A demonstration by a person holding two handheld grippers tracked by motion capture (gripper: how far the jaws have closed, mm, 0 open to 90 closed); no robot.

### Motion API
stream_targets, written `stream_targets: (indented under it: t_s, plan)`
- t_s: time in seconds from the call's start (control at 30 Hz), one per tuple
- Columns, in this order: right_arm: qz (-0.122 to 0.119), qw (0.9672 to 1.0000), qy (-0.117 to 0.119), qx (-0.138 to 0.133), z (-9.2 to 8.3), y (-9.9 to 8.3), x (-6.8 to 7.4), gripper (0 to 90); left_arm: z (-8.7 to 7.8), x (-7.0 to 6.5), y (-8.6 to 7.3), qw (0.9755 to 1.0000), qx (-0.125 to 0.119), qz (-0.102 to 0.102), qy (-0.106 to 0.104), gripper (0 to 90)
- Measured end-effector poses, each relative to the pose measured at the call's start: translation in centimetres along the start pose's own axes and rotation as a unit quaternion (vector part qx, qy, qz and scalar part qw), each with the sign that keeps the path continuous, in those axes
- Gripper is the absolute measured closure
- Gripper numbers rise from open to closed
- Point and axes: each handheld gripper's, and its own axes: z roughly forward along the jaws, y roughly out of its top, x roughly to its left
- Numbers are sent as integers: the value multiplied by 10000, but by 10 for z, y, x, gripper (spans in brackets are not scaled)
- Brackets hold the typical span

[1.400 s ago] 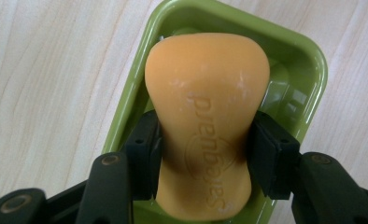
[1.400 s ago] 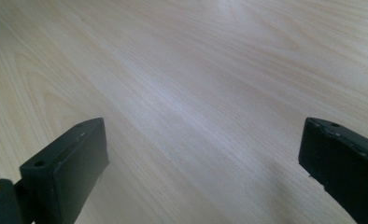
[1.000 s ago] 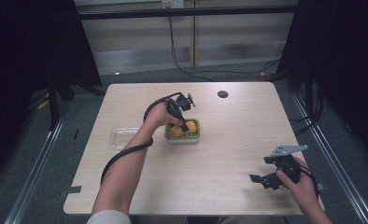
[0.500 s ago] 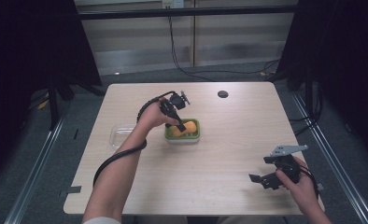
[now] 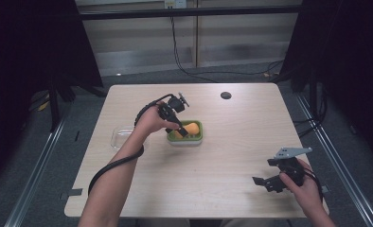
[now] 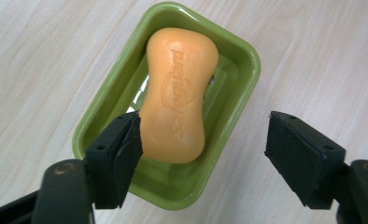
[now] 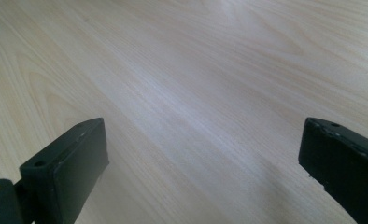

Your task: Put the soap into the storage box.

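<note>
- Left gripper view looks down on an orange soap bar [image 6: 180, 95] lying in a green soap dish [image 6: 238, 98]; the bar runs along the dish's length, waisted in the middle, with embossed lettering on its upper face
- the left gripper [image 6: 203, 144] has just been opening its jaws; one pad sits at the bar's near end, touching or just beside it, the other stands well apart over bare wood, so nothing is pinched and the bar rests free in the dish
- high view places the dish near the middle of the wooden table [image 5: 232, 156], with a clear plastic lid or tray [image 5: 120, 137] near it on the person's left
- the right gripper [image 7: 203, 163] hangs over bare table near the front right corner, jaws wide apart and empty
- handling, as a judgement: the bar looks stiff, light and smooth, likely slippery if damp, and hard pads could mark it; the narrow waist across the short axis seems the surest place to grip, since the rounded ends would squirt out
- the dish looks like light rigid plastic that may slide if nudged
- against the earlier frames: the left gripper was down over the dish, closed on the bar; now it sits a little back towards the person's left; the dish and the right hand keep their places
</note>
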Motion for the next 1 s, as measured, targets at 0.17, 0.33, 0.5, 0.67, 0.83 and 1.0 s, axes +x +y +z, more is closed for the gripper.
stream_targets:
  t_s: [0.17, 0.33, 0.5, 0.67, 0.83, 1.0]
  plan:
    - [-18, 10000, 2, -24, 0, 0, 0, 13, 0, -3, -6, 10000, -12, 26, -6, 212]
    - [-8, 10000, 2, -11, 0, 0, 1, 13, 0, -6, -13, 10000, -2, 37, -61, 185]
    - [-23, 10000, 17, -9, 0, 0, 1, 13, 0, -12, -20, 9999, -139, 8, -81, 160]
    - [-39, 10000, 10, 8, 0, 1, 1, 13, -1, -17, -27, 9997, -237, -37, -98, 142]
    - [-46, 10000, 9, 7, 0, 1, 2, 13, 2, -19, -32, 9996, -251, 13, -157, 138]
    - [-48, 10000, 12, 7, 0, 0, 2, 13, 6, -22, -40, 9992, -353, -99, -131, 132]
